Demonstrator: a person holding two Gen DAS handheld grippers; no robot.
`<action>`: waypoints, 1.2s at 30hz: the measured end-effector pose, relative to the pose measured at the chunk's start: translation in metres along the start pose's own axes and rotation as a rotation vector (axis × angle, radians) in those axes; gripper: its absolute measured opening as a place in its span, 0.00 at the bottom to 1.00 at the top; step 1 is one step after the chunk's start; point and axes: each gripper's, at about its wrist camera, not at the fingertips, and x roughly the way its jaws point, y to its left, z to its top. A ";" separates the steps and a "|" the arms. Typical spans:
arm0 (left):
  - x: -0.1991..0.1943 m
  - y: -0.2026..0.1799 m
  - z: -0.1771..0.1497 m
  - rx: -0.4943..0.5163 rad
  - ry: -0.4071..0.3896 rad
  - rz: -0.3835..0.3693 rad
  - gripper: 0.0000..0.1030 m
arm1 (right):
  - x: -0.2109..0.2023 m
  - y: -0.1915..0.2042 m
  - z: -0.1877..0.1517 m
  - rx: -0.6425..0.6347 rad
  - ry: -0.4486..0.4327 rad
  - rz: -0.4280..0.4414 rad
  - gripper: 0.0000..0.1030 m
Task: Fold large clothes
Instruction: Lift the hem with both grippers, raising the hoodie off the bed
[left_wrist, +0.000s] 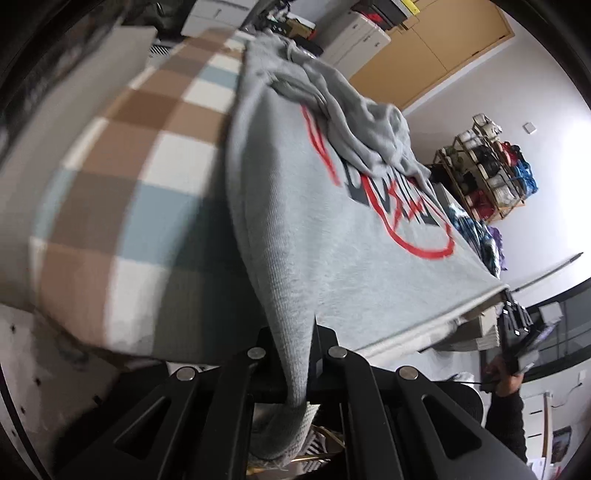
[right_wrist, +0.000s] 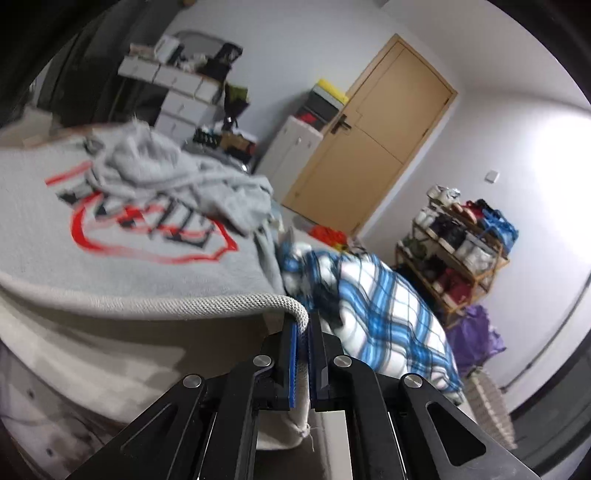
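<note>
On the checked blanket lies the grey sweatshirt, its hem corners clamped in the left gripper and the right gripper, both jaws closed on fabric. The bunched sleeve on top could get trapped inside the fold; uneven lifting could skew it.

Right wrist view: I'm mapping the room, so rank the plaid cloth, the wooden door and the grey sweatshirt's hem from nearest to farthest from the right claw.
1. Grey sweatshirt's hem, pinched in the right claw.
2. Plaid cloth, just beyond, to the right.
3. Wooden door, at the far wall.
</note>
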 end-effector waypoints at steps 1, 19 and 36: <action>-0.004 0.005 0.004 -0.005 -0.002 0.002 0.00 | -0.003 0.001 0.005 0.009 -0.011 0.011 0.03; -0.005 -0.020 0.022 0.147 0.037 0.090 0.00 | 0.047 0.030 -0.020 0.020 0.326 0.197 0.06; 0.018 -0.004 0.000 0.071 0.118 0.087 0.00 | 0.087 0.056 -0.048 -0.303 0.389 -0.117 0.31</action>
